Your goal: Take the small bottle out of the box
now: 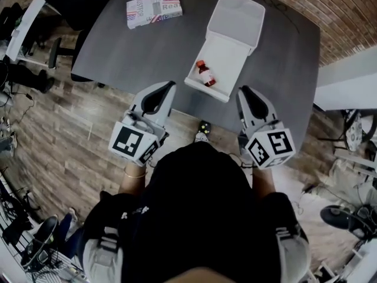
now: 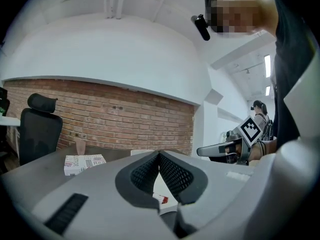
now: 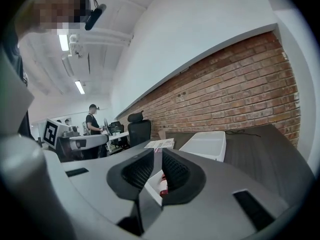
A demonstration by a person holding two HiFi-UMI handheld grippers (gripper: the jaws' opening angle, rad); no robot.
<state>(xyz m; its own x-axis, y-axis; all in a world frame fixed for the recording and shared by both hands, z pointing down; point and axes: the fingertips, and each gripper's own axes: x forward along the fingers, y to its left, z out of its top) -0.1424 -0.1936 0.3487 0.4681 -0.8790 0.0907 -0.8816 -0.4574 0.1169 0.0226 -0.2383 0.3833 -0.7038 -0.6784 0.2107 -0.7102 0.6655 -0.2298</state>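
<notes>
A small bottle with a red cap and red label lies on its side in the near half of an open white box on the dark grey table. The box lid lies folded back behind it. My left gripper hovers at the table's front edge, left of the box, jaws shut and empty. To the right of the box, my right gripper stands open by a narrow gap with nothing in it. Past each gripper's jaws a sliver of the bottle shows.
A printed booklet lies at the table's far left. Black office chairs stand beyond the left edge, over a wood floor. A brick wall runs behind the table. A person stands far off at other desks.
</notes>
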